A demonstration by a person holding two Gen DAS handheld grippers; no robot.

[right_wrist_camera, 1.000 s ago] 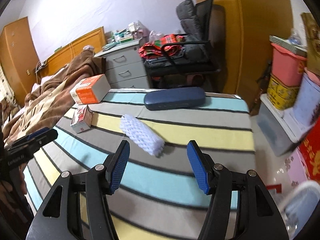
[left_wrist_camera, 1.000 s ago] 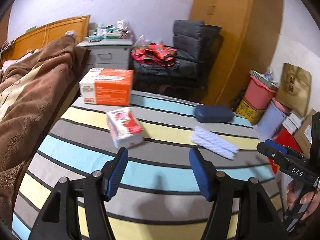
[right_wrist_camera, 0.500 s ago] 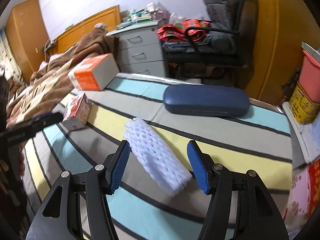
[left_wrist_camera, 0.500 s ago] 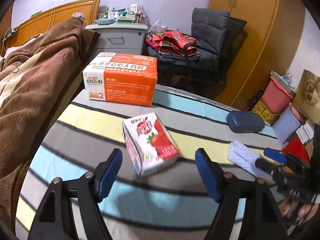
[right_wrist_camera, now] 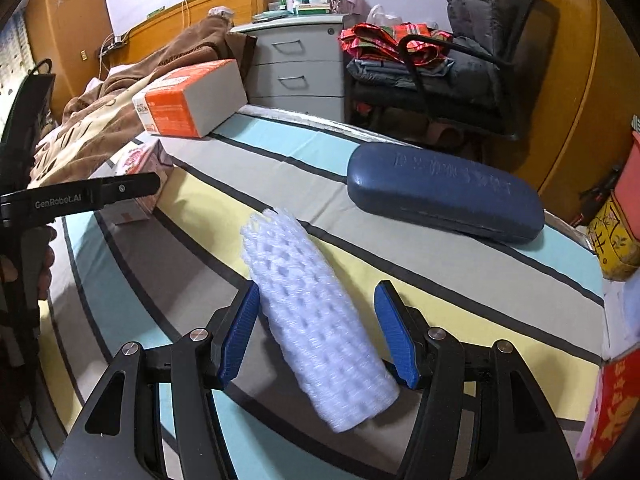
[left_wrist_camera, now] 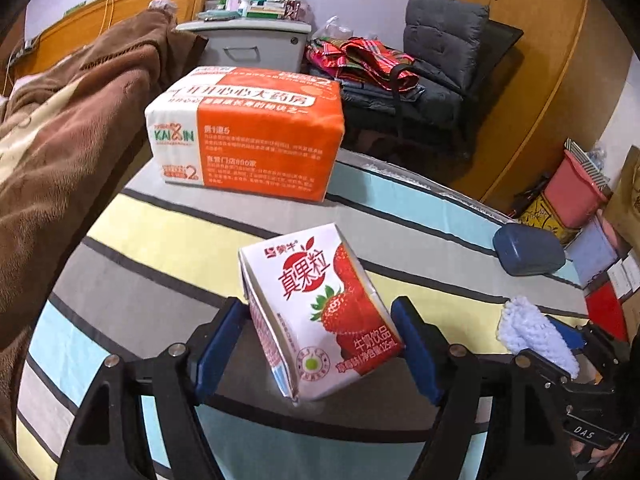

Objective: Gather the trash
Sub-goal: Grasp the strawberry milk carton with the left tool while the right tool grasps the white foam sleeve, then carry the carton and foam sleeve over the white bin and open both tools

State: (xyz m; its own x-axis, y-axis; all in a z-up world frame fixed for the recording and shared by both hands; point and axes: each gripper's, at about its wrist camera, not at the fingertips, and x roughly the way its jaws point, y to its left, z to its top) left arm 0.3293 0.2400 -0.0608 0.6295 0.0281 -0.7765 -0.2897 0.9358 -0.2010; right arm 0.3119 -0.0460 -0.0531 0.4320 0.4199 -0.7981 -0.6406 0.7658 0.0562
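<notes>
A strawberry milk carton point(left_wrist_camera: 320, 312) lies on the striped bedspread point(left_wrist_camera: 168, 240), between the blue fingers of my open left gripper point(left_wrist_camera: 320, 344). It also shows in the right wrist view point(right_wrist_camera: 136, 168), behind the left gripper's finger. A white foam net sleeve point(right_wrist_camera: 316, 324) lies on the bedspread between the blue fingers of my open right gripper point(right_wrist_camera: 318, 336). The sleeve also shows in the left wrist view point(left_wrist_camera: 536, 332), inside the right gripper. Neither gripper visibly presses its object.
An orange and white box point(left_wrist_camera: 248, 132) stands at the bed's far edge. A dark blue glasses case point(right_wrist_camera: 444, 192) lies to the right. A brown blanket point(left_wrist_camera: 60, 128) covers the left side. A grey drawer unit point(right_wrist_camera: 296, 64), a chair with clothes point(right_wrist_camera: 432, 60) and storage boxes point(left_wrist_camera: 576, 192) stand beyond.
Both grippers have moved forward and down. The carton now sits between the left fingers and the foam sleeve between the right fingers. Both stay open.
</notes>
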